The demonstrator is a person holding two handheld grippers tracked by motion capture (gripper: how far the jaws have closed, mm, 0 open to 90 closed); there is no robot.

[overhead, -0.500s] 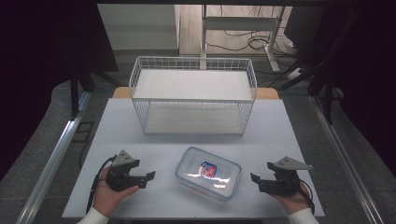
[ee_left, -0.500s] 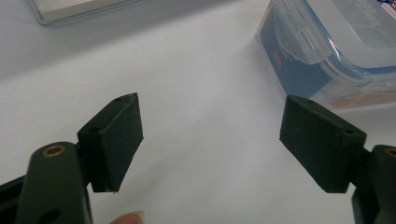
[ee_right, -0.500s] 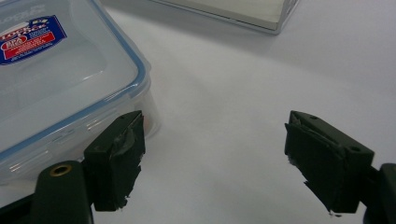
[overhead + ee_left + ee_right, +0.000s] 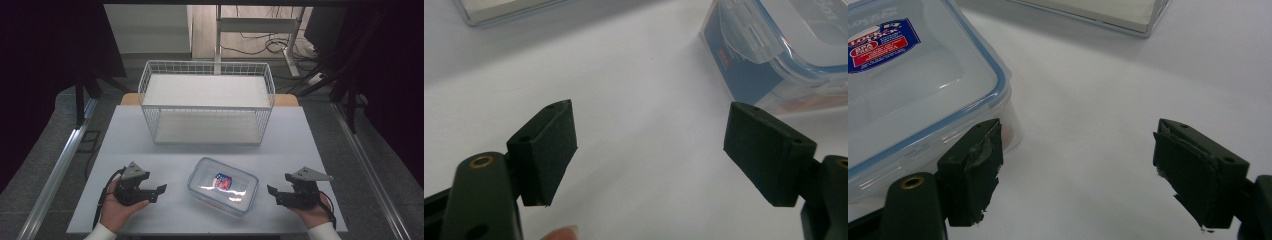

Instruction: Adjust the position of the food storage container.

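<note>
A clear plastic food box (image 4: pixel 223 186) with a blue-edged lid and a red and blue sticker lies flat on the white table near its front edge. My left gripper (image 4: pixel 159 190) rests to its left, jaws wide apart with bare table between them; the box (image 4: pixel 774 45) shows ahead to the upper right. My right gripper (image 4: pixel 272 192) sits to the right of the box, jaws also wide apart. In the right gripper view the box (image 4: pixel 913 85) lies just beyond the left pad (image 4: pixel 973 170), with nothing between the pads.
A white wire basket (image 4: pixel 207 102) stands at the back middle of the table (image 4: pixel 300 135). Its base edge (image 4: pixel 1098 12) shows at the top of the right gripper view. Metal rails run along both sides of the table.
</note>
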